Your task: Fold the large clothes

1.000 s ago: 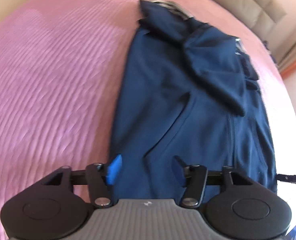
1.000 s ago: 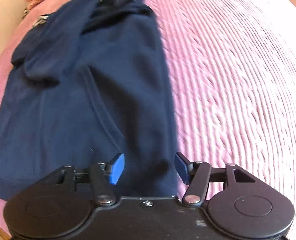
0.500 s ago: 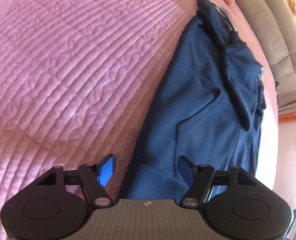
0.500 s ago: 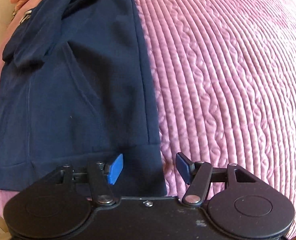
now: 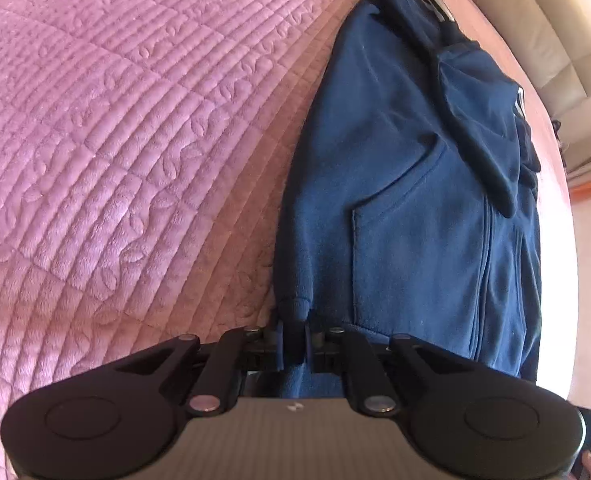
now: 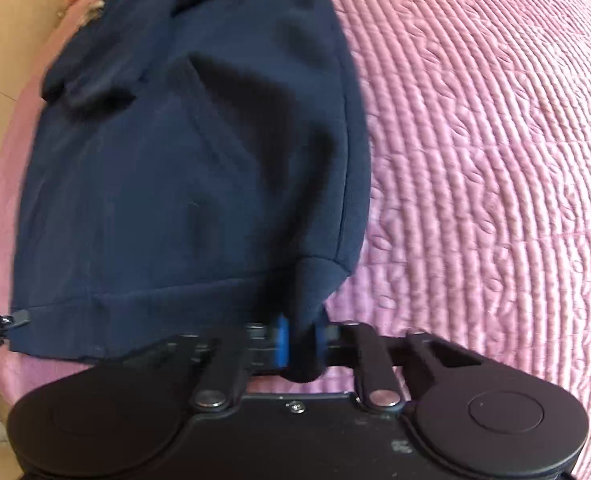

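Navy hoodie (image 5: pixel 407 184) hem between both hand-held grippers.

The jacket (image 5: pixel 407 208) lies on the bedspread (image 5: pixel 115 140), near corners in both grippers.

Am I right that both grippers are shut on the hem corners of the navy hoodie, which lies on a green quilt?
Not quite: the quilt is pink, not green, as both wrist views show. The rest holds: the left gripper and the right gripper are each shut on a hem corner of the navy hoodie.
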### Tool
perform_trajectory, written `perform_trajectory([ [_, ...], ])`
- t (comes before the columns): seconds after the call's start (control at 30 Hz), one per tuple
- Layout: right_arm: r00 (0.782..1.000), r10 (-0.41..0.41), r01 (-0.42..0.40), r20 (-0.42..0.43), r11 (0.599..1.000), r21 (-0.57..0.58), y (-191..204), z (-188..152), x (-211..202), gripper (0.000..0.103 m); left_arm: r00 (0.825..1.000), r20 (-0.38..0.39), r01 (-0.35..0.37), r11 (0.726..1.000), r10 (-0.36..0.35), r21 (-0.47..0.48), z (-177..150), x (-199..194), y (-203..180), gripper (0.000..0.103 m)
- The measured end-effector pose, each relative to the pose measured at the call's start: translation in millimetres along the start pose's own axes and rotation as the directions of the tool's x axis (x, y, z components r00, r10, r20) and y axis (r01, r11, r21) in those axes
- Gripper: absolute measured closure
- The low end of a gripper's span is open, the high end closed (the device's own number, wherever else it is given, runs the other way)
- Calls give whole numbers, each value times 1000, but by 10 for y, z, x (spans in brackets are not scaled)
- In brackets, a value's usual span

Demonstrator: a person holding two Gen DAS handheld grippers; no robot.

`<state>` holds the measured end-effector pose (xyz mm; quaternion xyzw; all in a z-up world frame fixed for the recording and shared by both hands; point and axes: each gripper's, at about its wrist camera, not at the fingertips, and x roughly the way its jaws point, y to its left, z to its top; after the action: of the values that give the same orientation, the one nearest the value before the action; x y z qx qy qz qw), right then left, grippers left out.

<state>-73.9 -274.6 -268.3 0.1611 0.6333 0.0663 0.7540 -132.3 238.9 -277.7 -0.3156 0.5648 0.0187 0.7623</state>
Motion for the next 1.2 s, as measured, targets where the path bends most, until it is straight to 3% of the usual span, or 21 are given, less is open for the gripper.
perform_trajectory([
  [0.13, 996, 51, -52, 76, 998, 20, 26, 169, -237, 91, 993, 63, 100, 994, -97, -52, 165, -179, -73, 97],
  [0.27, 969, 111, -115, 220, 993, 8, 156, 572, -485, 92, 980, 141, 137, 990, -140, 27, 598, -287, -427, 97],
  [0.43, 914, 115, -126, 389, 992, 1, 247, 1415, -499, 90, 927, 301, 181, 970, -223, 159, 1424, -167, -935, 95],
  [0.5, 895, 74, -104, 439, 994, 45, 265, 1759, -464, 80, 911, 355, 164, 974, -211, 157, 1778, -81, -1066, 85],
  [0.53, 887, 60, -99, 458, 993, 60, 252, 1876, -479, 69, 902, 392, 136, 981, -179, 135, 1952, -51, -1120, 78],
  [0.57, 877, 45, -86, 479, 994, 65, 266, 1985, -510, 68, 892, 430, 102, 989, -139, 110, 2081, -53, -1158, 64],
  [0.6, 868, 30, -69, 496, 996, 60, 257, 2023, -545, 67, 872, 477, 72, 994, -105, 88, 2171, -81, -1170, 56],
  [0.63, 863, 16, -47, 505, 998, 48, 282, 2061, -560, 65, 850, 517, 70, 994, -102, 82, 2256, -125, -1156, 45],
  [0.67, 861, -1, -16, 508, 999, 29, 302, 2083, -567, 65, 839, 531, 81, 992, -118, 91, 2310, -143, -1157, 38],
  [0.77, 876, -62, 111, 479, 991, -73, 409, 2121, -446, 65, 852, 506, 61, 985, -134, 159, 2386, -80, -1191, 37],
  [0.93, 919, -49, 150, 391, 961, -232, 418, 2206, -142, 57, 921, 377, -23, 952, -98, 304, 2425, 382, -1264, 38],
  [1.07, 934, -45, 148, 353, 951, -272, 458, 2361, 106, 54, 939, 329, -21, 935, -104, 354, 2426, 626, -1256, 37],
  [1.2, 941, -56, 138, 333, 964, -228, 354, 2497, 238, 51, 950, 304, -50, 929, -69, 366, 2505, 774, -1235, 37],
])
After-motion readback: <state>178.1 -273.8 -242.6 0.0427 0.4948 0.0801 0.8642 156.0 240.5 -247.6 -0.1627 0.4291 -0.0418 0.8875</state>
